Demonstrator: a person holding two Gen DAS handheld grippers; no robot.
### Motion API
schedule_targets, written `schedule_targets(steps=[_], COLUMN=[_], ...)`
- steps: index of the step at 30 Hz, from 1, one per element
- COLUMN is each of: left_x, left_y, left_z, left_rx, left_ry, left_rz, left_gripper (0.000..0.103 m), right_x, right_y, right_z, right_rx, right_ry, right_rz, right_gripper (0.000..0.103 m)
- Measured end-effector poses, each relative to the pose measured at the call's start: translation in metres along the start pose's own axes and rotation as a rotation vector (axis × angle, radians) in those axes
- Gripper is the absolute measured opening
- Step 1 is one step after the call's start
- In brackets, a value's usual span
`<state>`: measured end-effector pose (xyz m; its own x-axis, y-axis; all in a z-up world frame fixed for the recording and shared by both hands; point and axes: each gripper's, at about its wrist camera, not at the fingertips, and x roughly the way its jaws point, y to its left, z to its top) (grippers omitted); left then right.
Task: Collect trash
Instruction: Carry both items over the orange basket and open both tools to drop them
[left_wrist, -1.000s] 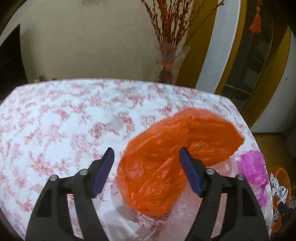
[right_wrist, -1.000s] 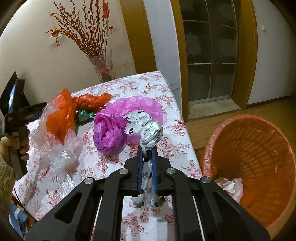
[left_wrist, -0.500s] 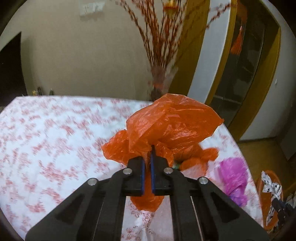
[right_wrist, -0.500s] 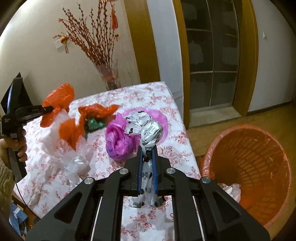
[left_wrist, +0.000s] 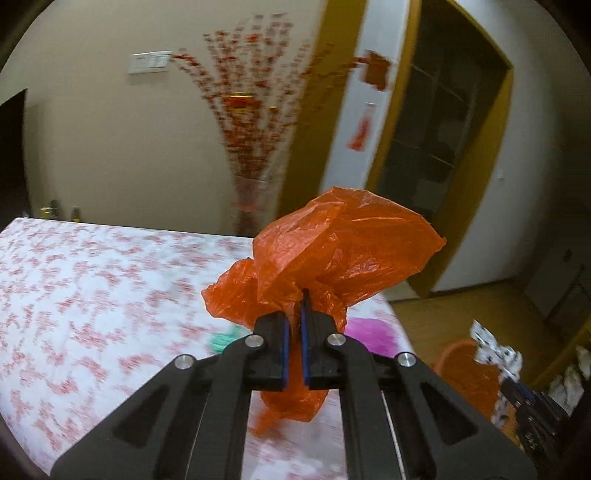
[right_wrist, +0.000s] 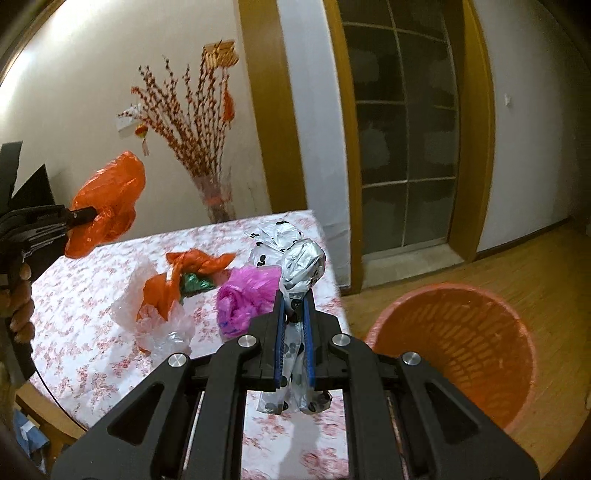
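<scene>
My left gripper (left_wrist: 294, 314) is shut on an orange plastic bag (left_wrist: 343, 243) and holds it well above the floral table (left_wrist: 92, 295); the bag also shows in the right wrist view (right_wrist: 107, 199). My right gripper (right_wrist: 294, 314) is shut on a white bag with black spots (right_wrist: 301, 266), near the table's right edge. The orange mesh waste basket (right_wrist: 461, 343) stands on the floor to the right. A pink bag (right_wrist: 243, 295), another orange bag (right_wrist: 177, 280), a green wrapper (right_wrist: 195, 282) and a clear bag (right_wrist: 162, 328) lie on the table.
A glass vase with red branches (right_wrist: 214, 199) stands at the table's far edge. A wood-framed glass door (right_wrist: 406, 147) is behind the basket. The wooden floor (right_wrist: 517, 258) lies around the basket.
My left gripper closed on the orange bag and lifted it off the table. My right gripper, still holding the spotted bag, rose a little.
</scene>
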<state>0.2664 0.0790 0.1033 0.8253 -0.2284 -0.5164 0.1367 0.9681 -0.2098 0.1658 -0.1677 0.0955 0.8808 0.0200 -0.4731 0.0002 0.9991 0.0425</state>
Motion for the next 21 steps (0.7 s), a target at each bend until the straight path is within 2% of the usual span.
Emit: schedule_targets(steps=[10, 21], left_x=[0.011, 0.055], left_y=[-0.105, -0.195], left_z=[-0.029, -0.077], left_rx=[0.076, 0.102], left_ry=[0.06, 0.197], left_rz=[-0.199, -0.321], left_gripper=[0.007, 0.007], right_x=[-0.031, -0.039], right_y=[-0.063, -0.132], right_z=[-0.004, -0.01], right_rx=[0.089, 0.225], right_ry=[-0.039, -0.054], right_rz=[-0.117, -0.205], right_gripper=[0.009, 0.009])
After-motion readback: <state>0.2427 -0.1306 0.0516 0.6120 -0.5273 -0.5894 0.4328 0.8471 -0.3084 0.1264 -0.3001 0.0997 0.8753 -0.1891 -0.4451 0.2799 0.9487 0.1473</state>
